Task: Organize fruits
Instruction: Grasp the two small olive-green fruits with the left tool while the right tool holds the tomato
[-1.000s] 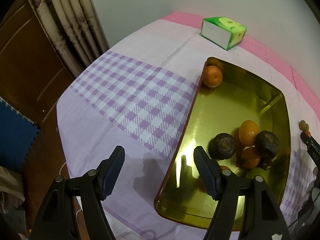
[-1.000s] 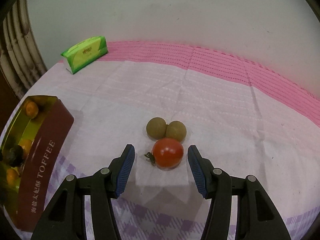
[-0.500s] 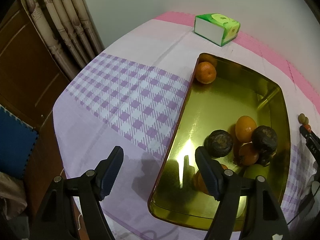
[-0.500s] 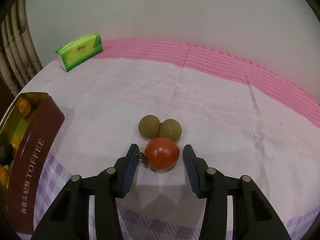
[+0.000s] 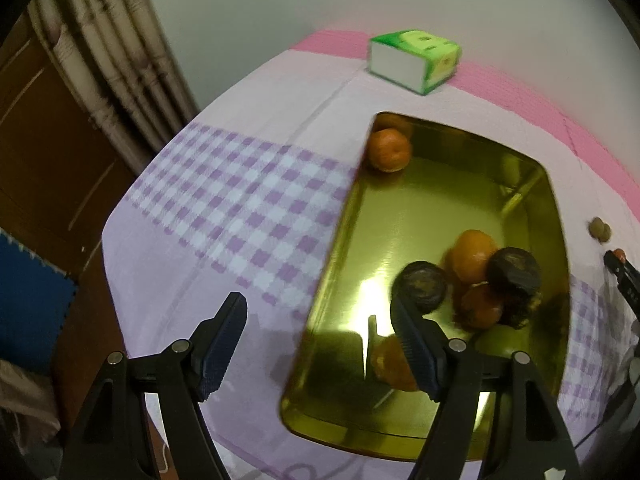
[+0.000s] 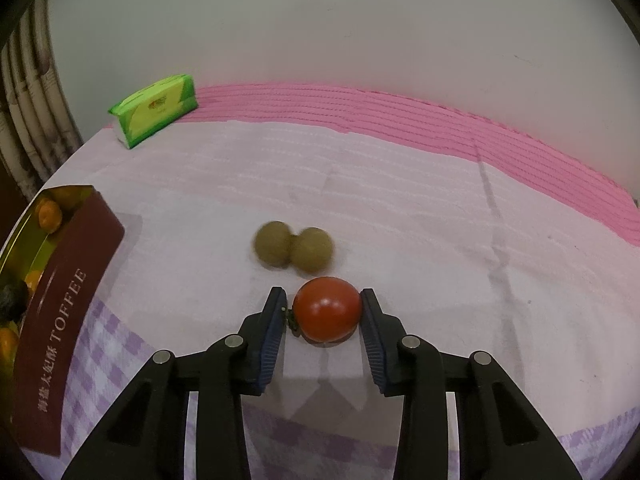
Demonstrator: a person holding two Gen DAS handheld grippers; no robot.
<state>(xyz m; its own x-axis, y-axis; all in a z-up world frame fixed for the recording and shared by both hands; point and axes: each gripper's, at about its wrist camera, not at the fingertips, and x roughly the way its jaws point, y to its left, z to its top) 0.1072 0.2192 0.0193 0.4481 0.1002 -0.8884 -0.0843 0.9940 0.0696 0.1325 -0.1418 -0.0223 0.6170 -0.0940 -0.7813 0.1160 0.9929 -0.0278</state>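
A small red tomato [image 6: 327, 312] lies on the pale cloth between the pads of my right gripper [image 6: 324, 308]. Its jaws are closing, with both pads against the tomato's sides. Two round brown fruits [image 6: 294, 248] sit side by side just beyond it. The gold-lined toffee tin [image 5: 340, 240] holds oranges [image 5: 389, 150], two dark fruits [image 5: 424, 286] and a green one [image 5: 500, 340]. My left gripper [image 5: 320, 304] hangs open and empty over the tin's near left rim.
A green tissue pack [image 6: 156, 110] lies at the far edge near the pink strip. The tin's maroon wall [image 6: 68, 300] stands to the left of the tomato. Curtains and a wooden door [image 5: 48, 128] lie past the table's left edge.
My right gripper's jaws have drawn in from well apart until they meet the tomato. The left gripper stays open over the tin's rim, barely shifted.
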